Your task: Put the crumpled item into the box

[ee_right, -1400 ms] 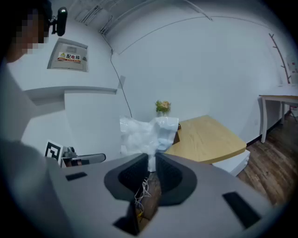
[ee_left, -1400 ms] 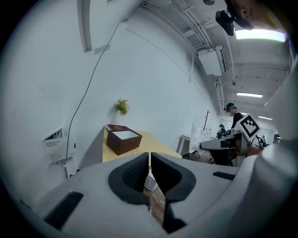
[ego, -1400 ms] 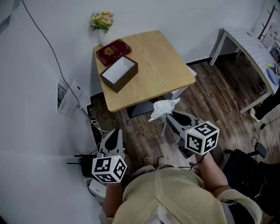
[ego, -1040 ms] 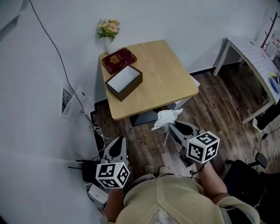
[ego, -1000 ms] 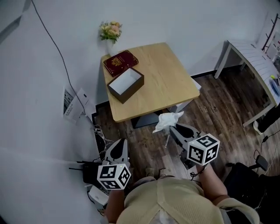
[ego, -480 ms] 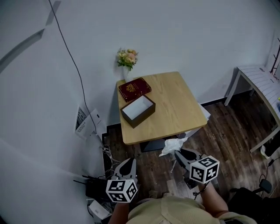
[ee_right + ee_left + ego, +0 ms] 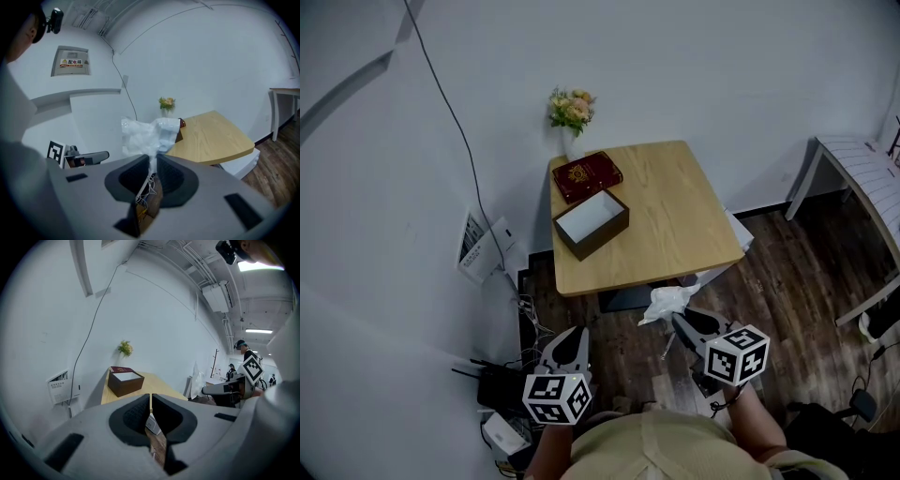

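Little has advanced: the right gripper (image 7: 680,321) still pinches the crumpled white plastic wad (image 7: 667,302) off the light wooden table (image 7: 675,225)'s near edge, short of the open brown box (image 7: 598,240) by its left edge; the left gripper (image 7: 573,336) is closed, empty.

The left hand-held gripper (image 7: 151,401) fills the foreground, its grey jaws pressed together with nothing between them. Beyond their tips a wooden table (image 7: 159,384) stands against a white wall, carrying an open brown box (image 7: 125,382) with a dark red book (image 7: 120,369) just behind it and a small bunch of flowers (image 7: 124,348) at the wall. A thin cable (image 7: 96,317) climbs the wall above. At right, the right hand-held gripper (image 7: 203,390), marker cube up, holds a white crumpled item (image 7: 195,377) at its tips
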